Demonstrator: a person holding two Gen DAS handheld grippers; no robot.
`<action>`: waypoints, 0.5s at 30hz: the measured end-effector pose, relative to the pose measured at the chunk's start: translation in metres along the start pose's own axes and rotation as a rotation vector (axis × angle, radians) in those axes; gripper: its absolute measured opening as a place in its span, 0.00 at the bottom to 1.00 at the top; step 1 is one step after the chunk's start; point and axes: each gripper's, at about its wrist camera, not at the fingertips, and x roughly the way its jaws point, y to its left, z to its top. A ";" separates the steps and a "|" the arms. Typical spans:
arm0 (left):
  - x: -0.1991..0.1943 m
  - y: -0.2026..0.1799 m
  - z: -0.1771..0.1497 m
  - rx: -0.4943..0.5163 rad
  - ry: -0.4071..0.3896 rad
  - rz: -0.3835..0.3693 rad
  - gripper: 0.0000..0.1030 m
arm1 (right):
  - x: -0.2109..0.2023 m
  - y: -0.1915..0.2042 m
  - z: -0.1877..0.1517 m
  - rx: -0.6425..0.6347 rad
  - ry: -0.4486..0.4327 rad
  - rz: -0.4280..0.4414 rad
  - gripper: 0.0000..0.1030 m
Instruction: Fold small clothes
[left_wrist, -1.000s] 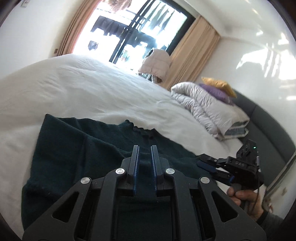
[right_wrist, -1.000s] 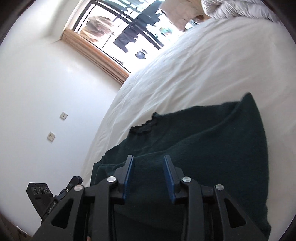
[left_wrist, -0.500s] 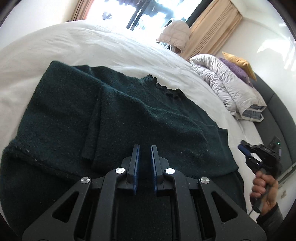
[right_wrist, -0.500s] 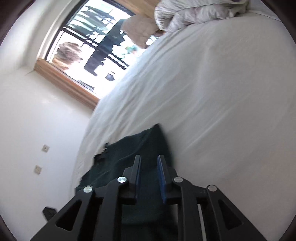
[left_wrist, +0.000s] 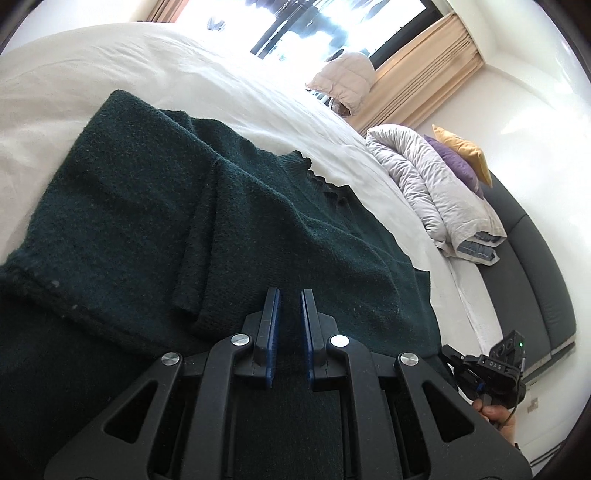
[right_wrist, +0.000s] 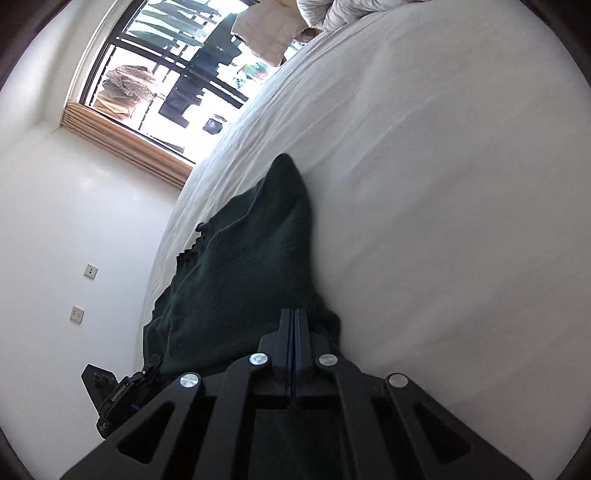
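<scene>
Quick headcount: one dark green sweater (left_wrist: 229, 229) spread on one white bed (left_wrist: 110, 66). Two grippers, the left gripper (left_wrist: 290, 295) and the right gripper (right_wrist: 294, 314). One hand (left_wrist: 496, 413) showing, at the edge of the left view. One rolled-up grey duvet (left_wrist: 417, 173) by the headboard, with two cushions behind it: one purple cushion (left_wrist: 456, 162) and one yellow cushion (left_wrist: 461, 149). One puffy beige jacket (left_wrist: 347, 79) hanging near one window (right_wrist: 159, 74). And two wall sockets (right_wrist: 90, 272) on the white wall.
</scene>
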 end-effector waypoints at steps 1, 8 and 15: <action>-0.006 -0.001 -0.003 0.003 0.003 0.014 0.10 | -0.016 -0.003 -0.007 -0.002 -0.014 -0.081 0.13; -0.089 -0.014 -0.062 0.082 0.041 0.117 0.11 | -0.087 0.057 -0.080 -0.097 -0.084 0.157 0.64; -0.159 0.025 -0.117 -0.001 0.024 0.093 0.11 | -0.066 0.036 -0.145 -0.111 0.072 0.089 0.45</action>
